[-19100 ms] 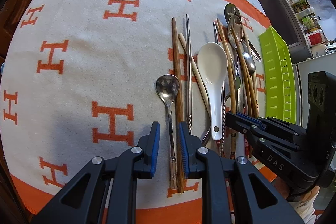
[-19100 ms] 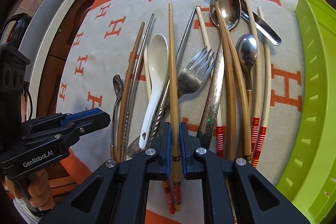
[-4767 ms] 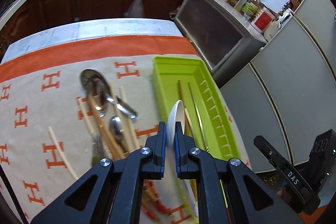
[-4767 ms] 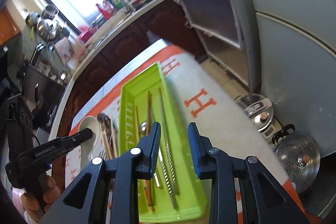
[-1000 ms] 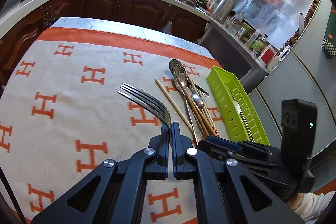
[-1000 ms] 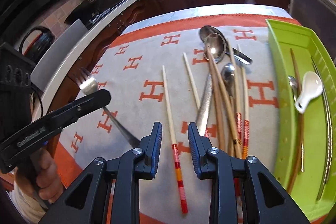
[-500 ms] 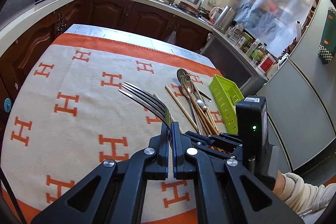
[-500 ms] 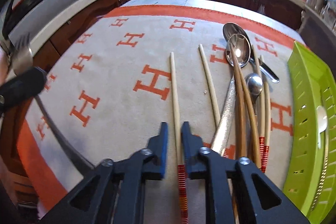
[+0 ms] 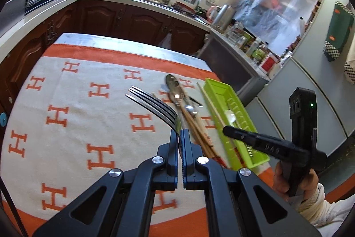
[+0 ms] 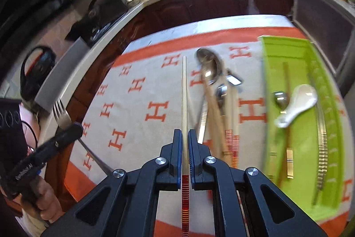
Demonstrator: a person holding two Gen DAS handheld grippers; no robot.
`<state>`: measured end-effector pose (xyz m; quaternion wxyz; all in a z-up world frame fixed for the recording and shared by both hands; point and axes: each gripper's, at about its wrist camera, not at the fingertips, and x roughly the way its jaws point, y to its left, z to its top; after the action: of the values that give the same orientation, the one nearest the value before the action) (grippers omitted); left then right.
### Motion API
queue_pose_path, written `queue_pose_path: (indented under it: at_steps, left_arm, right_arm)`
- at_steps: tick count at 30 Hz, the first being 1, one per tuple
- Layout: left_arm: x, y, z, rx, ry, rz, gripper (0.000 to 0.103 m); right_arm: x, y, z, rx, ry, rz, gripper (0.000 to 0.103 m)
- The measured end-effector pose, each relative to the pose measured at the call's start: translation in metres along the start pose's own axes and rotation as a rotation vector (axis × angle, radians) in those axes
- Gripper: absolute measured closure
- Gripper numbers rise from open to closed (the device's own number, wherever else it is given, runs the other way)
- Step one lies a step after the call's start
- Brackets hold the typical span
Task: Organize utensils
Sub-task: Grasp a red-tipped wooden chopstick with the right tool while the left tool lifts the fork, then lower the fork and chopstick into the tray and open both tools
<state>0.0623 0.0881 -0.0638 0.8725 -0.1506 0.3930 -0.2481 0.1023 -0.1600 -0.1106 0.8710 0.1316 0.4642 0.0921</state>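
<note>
My left gripper (image 9: pixel 179 133) is shut on a steel fork (image 9: pixel 153 106), whose tines point up and to the left above the cloth. My right gripper (image 10: pixel 184 133) is shut on a cream chopstick (image 10: pixel 184 90) with a red-striped end, held above the cloth. From the left wrist view the right gripper (image 9: pixel 230 132) hangs over the green tray (image 9: pixel 224 90). The fork (image 10: pixel 61 116) and left gripper (image 10: pixel 74 128) show at the left of the right wrist view. Loose spoons and chopsticks (image 10: pixel 213 90) lie beside the tray (image 10: pixel 304 137), which holds a white spoon (image 10: pixel 299 101) and other utensils.
A white cloth with orange H marks (image 9: pixel 73 117) covers the table. Dark wooden cabinets (image 9: pixel 124 21) and a counter with a sink stand behind. A grey cabinet (image 9: pixel 233 66) with bottles is at the right. A person's hand (image 9: pixel 295 183) holds the right gripper.
The right gripper closed on the cream chopstick and lifted it off the cloth. The left gripper rose a little with the fork still in it.
</note>
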Motion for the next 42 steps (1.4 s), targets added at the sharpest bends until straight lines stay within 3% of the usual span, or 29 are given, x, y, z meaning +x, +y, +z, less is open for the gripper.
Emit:
queue_pose_path:
  at_steps: [5,9,17,23,26,28,31,33,37,42]
  left_arm:
    - [0.014,-0.040,0.014,0.069,0.032,-0.076,0.103]
    - [0.044,-0.078,0.029,0.129,0.085,-0.137,0.103]
    - [0.127,-0.144,0.044,0.243,0.190,-0.176,0.103]
    - [0.196,-0.173,0.035,0.307,0.316,-0.155,0.102]
    - [0.222,-0.177,0.027,0.307,0.373,-0.127,0.102]
    - [0.232,-0.177,0.024,0.295,0.391,-0.128,0.102]
    - [0.234,-0.180,0.020,0.301,0.385,-0.121,0.102]
    - [0.232,-0.182,0.019,0.303,0.378,-0.106,0.095]
    - [0.221,-0.177,0.025,0.264,0.345,-0.118,0.066]
    - [0.185,-0.177,0.032,0.237,0.273,-0.136,0.059]
  right_arm:
    - [-0.051,-0.059,0.010,0.114,-0.105,-0.130,0.098]
    - [-0.064,-0.103,0.012,0.185,-0.140,-0.191,0.098]
    - [-0.038,-0.159,0.019,0.285,-0.112,-0.204,0.098]
    - [-0.023,-0.173,0.023,0.269,-0.089,-0.185,0.097]
    - [-0.027,-0.177,0.026,0.265,-0.101,-0.192,0.092]
    - [-0.035,-0.179,0.026,0.286,-0.133,-0.191,0.082]
    - [-0.048,-0.186,0.024,0.332,-0.190,-0.185,0.080]
    - [-0.056,-0.189,0.024,0.354,-0.218,-0.185,0.080]
    - [-0.070,-0.193,0.021,0.394,-0.267,-0.182,0.080]
    - [-0.078,-0.188,0.016,0.408,-0.287,-0.188,0.080]
